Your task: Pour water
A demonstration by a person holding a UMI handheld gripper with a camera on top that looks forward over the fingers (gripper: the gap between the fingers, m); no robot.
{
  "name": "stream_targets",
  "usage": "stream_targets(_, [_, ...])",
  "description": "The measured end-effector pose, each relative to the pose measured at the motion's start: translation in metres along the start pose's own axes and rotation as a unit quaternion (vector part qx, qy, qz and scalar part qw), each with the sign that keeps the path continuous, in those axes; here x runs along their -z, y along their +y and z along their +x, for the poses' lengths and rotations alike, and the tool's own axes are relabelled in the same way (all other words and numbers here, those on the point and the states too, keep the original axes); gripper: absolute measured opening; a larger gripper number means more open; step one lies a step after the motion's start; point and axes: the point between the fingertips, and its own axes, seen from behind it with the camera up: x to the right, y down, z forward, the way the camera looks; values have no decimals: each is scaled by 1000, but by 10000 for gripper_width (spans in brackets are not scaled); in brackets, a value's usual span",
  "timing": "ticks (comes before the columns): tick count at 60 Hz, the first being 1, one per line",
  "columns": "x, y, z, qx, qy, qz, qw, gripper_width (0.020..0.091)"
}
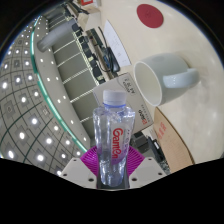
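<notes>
My gripper (112, 170) is shut on a clear plastic water bottle (113, 135) with a pale cap and a red-lettered label; the magenta pads (91, 160) press on both of its sides. The whole view is tilted, so the bottle is held lifted and leaning. Just beyond its cap and to the right sits a pale green-white mug (164, 80) with its mouth turned toward me, resting on the white table (175, 30). The bottle's cap stays short of the mug's rim.
A red round coaster (150, 15) lies on the table beyond the mug. The table's wooden edge (168, 140) runs to the right of the bottle. Behind are rows of desks and a ceiling with many lights (35, 100).
</notes>
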Motion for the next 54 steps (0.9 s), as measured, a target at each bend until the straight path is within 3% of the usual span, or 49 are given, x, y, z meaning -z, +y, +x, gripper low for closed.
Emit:
stream_targets(10, [4,3,-43,170,14,-12,985,318])
stream_targets(16, [23,-17,-82,305,26,1,952,318])
stream_targets(23, [54,-54,-140,471,39,28,881,319])
stream_targets(32, [68,-108,-179,659,78,55,746,320])
stream_targets(43, [79,-181,-165,811,135,62,566,317])
stream_targets(54, [77,-236,-90,838,174,23,517,315])
